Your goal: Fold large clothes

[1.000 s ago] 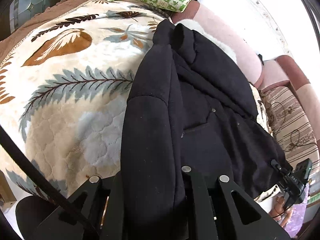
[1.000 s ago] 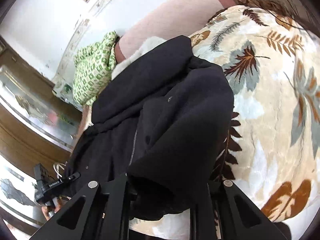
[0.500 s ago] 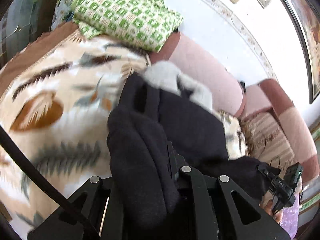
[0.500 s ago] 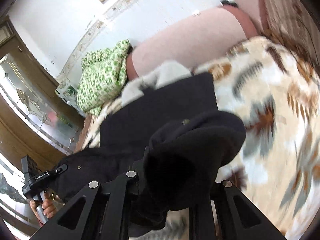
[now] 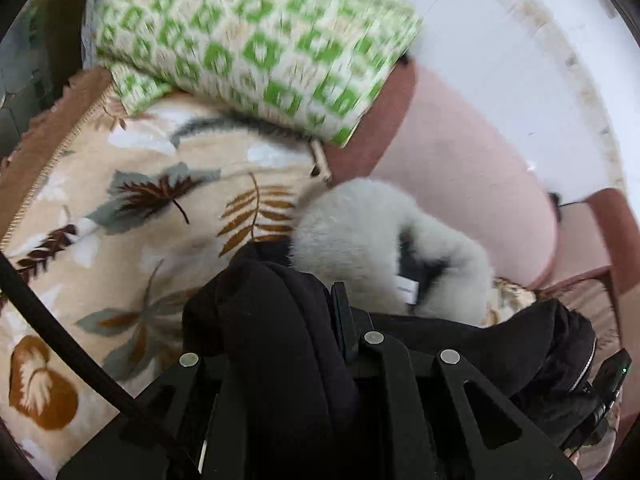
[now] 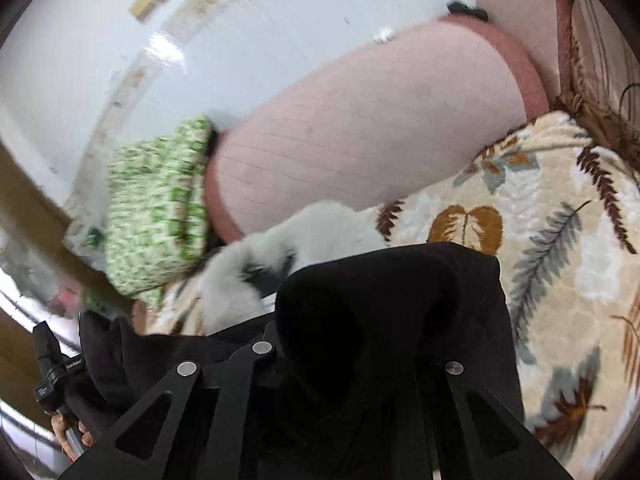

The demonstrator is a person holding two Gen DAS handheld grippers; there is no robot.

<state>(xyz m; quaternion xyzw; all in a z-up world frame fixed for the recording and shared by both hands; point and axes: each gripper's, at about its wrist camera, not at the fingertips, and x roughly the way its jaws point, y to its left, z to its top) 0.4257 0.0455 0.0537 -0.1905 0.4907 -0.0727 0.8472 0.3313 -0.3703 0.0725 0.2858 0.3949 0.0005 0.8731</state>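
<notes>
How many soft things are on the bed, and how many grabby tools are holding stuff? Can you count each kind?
Black coat with white fur collar: 1
Leaf-print blanket: 1
Green-and-white checked cushion: 1
Hand-held grippers, left and right, each clamped on the coat: 2
Total: 5

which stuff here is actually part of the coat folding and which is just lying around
Part of the job:
- black coat with its white fur collar
- left gripper, jaws shut on the coat
- right gripper, jaws shut on the coat

Just lying about:
- leaf-print blanket under the coat
- green checked pillow
- pink sofa back
</notes>
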